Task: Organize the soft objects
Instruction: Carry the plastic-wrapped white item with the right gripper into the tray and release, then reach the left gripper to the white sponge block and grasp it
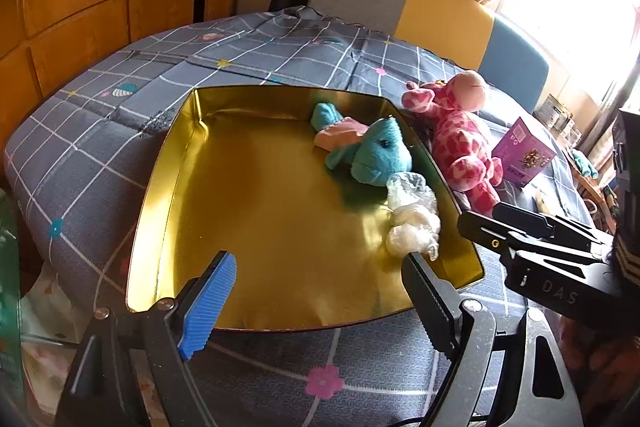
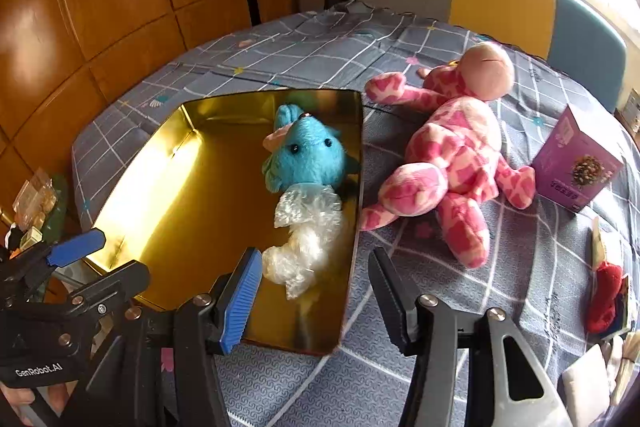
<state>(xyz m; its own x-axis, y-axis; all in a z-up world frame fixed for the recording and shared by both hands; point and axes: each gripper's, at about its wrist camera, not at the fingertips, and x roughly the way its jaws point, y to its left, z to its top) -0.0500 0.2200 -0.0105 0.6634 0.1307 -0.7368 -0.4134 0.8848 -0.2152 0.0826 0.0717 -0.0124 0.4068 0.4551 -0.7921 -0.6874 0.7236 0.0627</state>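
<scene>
A gold tin tray is sitting on a table draped in a grey checked cloth. Inside it, against its right wall, a blue plush toy is lying with a crumpled clear plastic bag touching it on the near side. A pink giraffe plush is sprawling on the cloth just beside the tray's right wall, outside it, and a purple box is standing a little further right.

The left gripper is hovering over the near edge of the tray, its jaws spread wide with nothing between them. The right gripper is hanging just short of the plastic bag, over the tray's near right corner; its jaws are parted and its pads are gripping nothing, the bag lying free in front of them. Something red is lying at the far right edge of the table, perhaps another soft item, though the blur is hiding its shape.
</scene>
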